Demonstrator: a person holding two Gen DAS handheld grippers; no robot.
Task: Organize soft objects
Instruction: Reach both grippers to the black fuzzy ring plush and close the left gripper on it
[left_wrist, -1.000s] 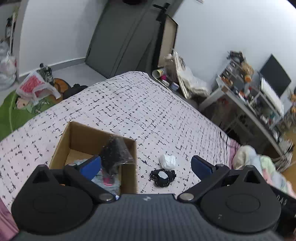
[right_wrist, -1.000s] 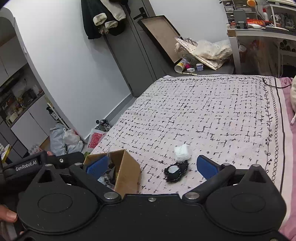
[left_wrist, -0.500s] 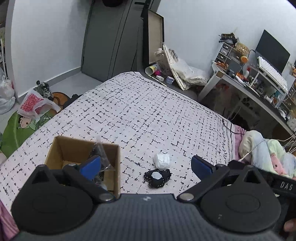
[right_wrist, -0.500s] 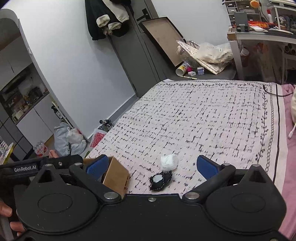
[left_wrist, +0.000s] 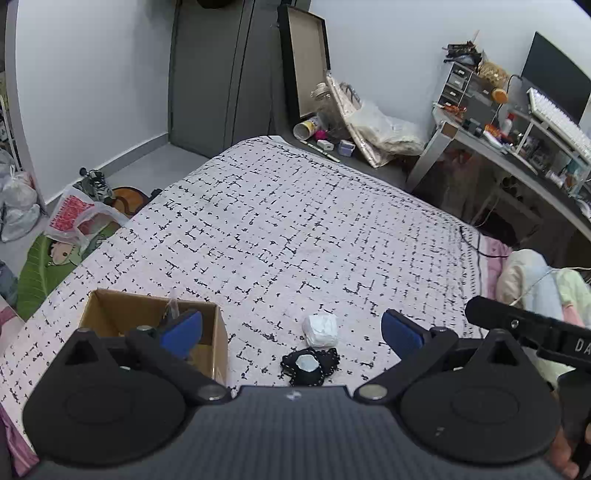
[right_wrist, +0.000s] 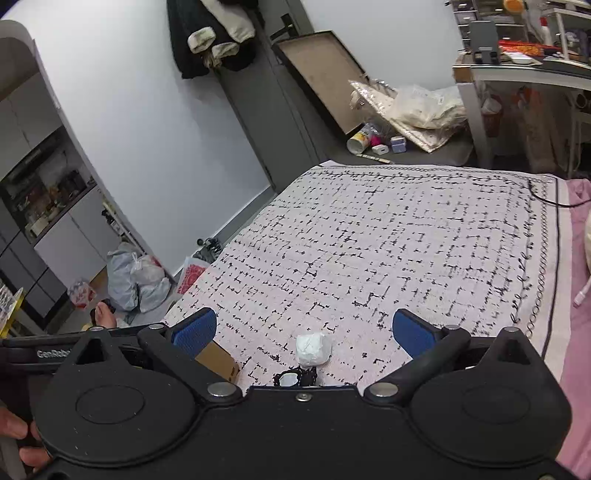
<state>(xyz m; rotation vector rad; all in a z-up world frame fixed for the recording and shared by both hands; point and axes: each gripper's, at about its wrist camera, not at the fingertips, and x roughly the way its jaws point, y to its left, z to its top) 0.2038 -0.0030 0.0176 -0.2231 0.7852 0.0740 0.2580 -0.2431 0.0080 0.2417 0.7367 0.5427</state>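
Observation:
A white soft bundle (left_wrist: 320, 329) lies on the patterned bedspread (left_wrist: 295, 221), with a black lacy item (left_wrist: 309, 363) just in front of it. An open cardboard box (left_wrist: 110, 314) holding bagged items stands to their left. My left gripper (left_wrist: 291, 328) is open and empty, raised above the bed, its left pad over the box. My right gripper (right_wrist: 304, 330) is open and empty, above the white bundle (right_wrist: 313, 349); the black item (right_wrist: 295, 377) and a box corner (right_wrist: 218, 360) show at its lower edge.
Pastel bedding (left_wrist: 535, 280) is piled at the bed's right side. A cluttered desk (left_wrist: 517, 147) stands beyond. Bags (right_wrist: 136, 280) and a green mat (left_wrist: 40, 266) lie on the floor left of the bed. A dark door (left_wrist: 221, 74) is behind.
Both grippers have lifted and pulled back from the box. The dark bagged item seen standing up in the box now lies lower inside it. Both stay open.

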